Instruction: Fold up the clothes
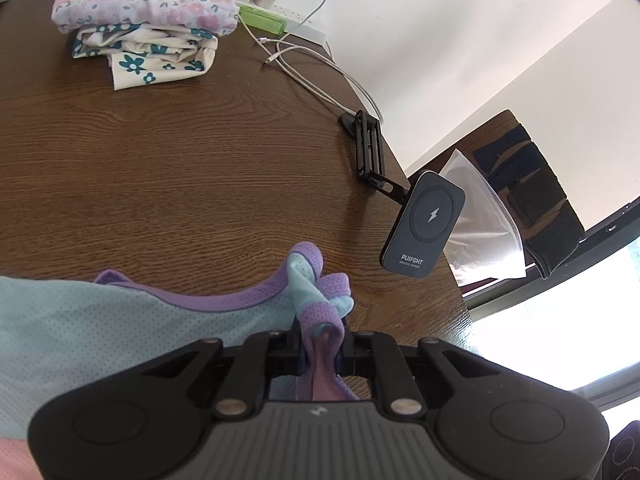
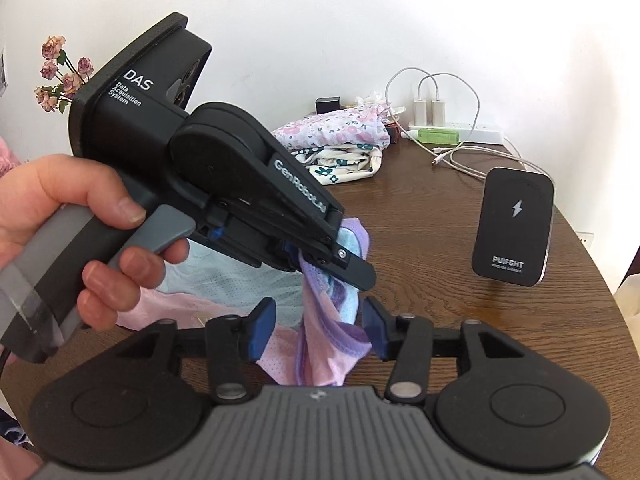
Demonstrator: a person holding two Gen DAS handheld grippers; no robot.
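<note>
Two folded clothes (image 1: 144,20) already sit in a pile at the far end of the counter (image 1: 180,168), so part of the job looks done. In the left wrist view, the left gripper (image 1: 322,344) is clenched on the purple strap of a blue and pink top (image 1: 80,320), which lies at the near edge and is not folded yet.

In the right wrist view, the right gripper (image 2: 320,332) has let go. Its blue pads (image 2: 262,328) stand apart, with the bunched top (image 2: 324,352) hanging between them. A hand (image 2: 60,232) holds the left gripper (image 2: 352,272) above it. This top is left to fold.
</note>
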